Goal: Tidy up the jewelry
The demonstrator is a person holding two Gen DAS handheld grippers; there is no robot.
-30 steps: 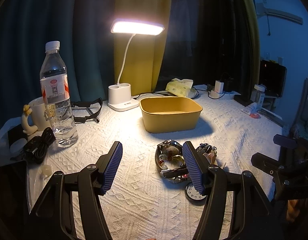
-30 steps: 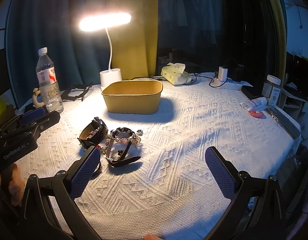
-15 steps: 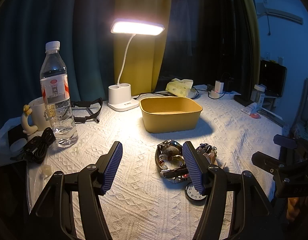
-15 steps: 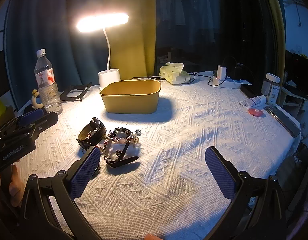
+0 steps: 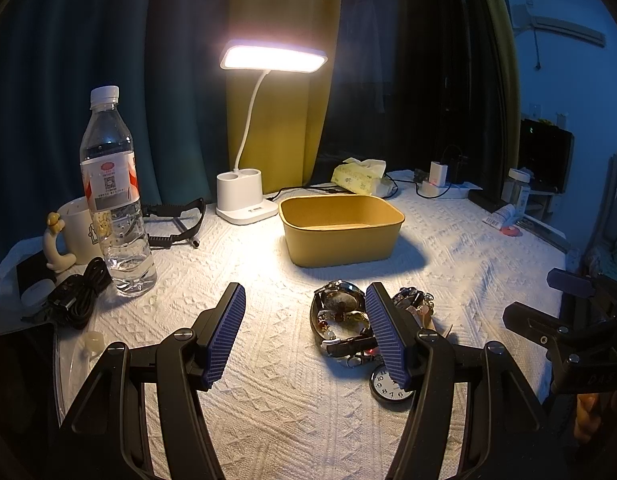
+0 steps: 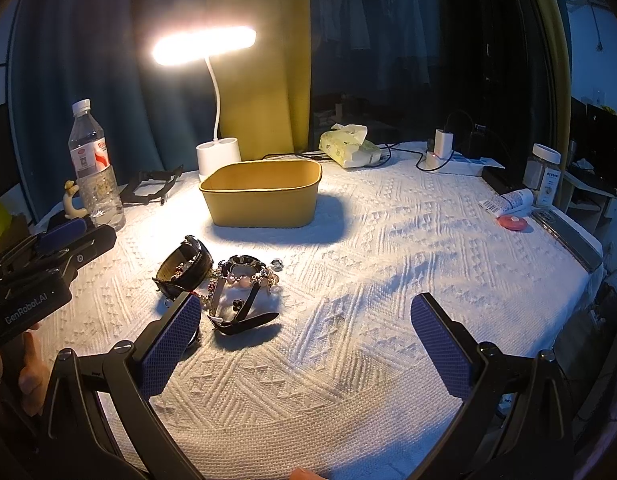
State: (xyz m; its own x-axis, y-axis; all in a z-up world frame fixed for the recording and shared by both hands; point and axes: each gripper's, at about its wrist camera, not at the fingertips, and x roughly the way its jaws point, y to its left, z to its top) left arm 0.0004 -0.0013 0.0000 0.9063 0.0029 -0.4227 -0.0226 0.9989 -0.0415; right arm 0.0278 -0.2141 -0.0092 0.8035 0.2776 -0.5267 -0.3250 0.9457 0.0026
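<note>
Hovering low over the white woven tablecloth (image 6: pixel 348 380), left gripper (image 5: pixel 304 332) and right gripper (image 6: pixel 304 344) both gape wide, holding nothing. Just ahead: tangled heap of watches and beaded bracelets (image 6: pixel 224 280); beyond it the empty mustard-yellow rectangular tub (image 5: pixel 342 228), well apart. Judgement: take one piece, pinching a strap rather than loose beads, and lift clear before carrying it to the tub. Left view alone shows a small white-faced pocket watch (image 5: pixel 386 384); right view alone shows a black strap (image 6: pixel 248 320) trailing forward.
</note>
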